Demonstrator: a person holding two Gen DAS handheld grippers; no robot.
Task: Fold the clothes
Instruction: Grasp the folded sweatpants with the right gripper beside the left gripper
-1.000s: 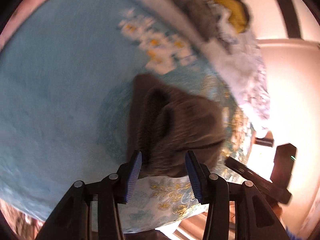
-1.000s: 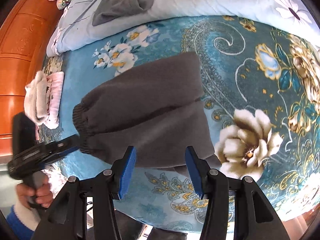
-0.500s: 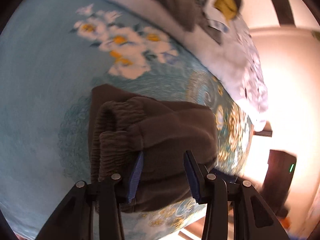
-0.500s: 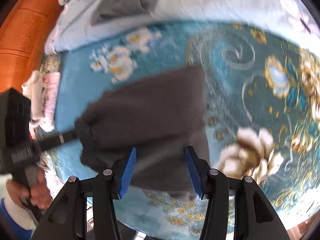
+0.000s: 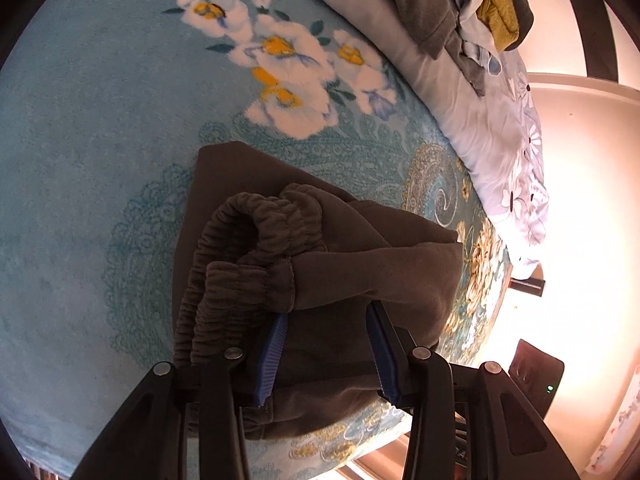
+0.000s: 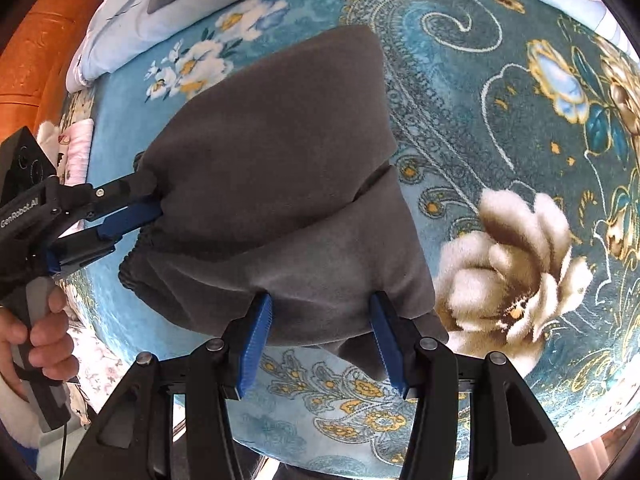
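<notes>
Dark grey trousers (image 6: 280, 184) lie folded on the blue floral blanket (image 6: 500, 92) covering the bed. Left gripper (image 5: 326, 350): jaws part open around the elastic waistband end, cloth between them; a firm grip cannot be confirmed. Right gripper (image 6: 318, 338): jaws about half open, straddling the trousers' near edge, no pinch visible.

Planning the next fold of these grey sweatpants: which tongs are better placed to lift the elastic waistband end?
Left. The left tongs already sit at the gathered waistband of the sweatpants; the right tongs straddle the opposite, plain edge.
</notes>
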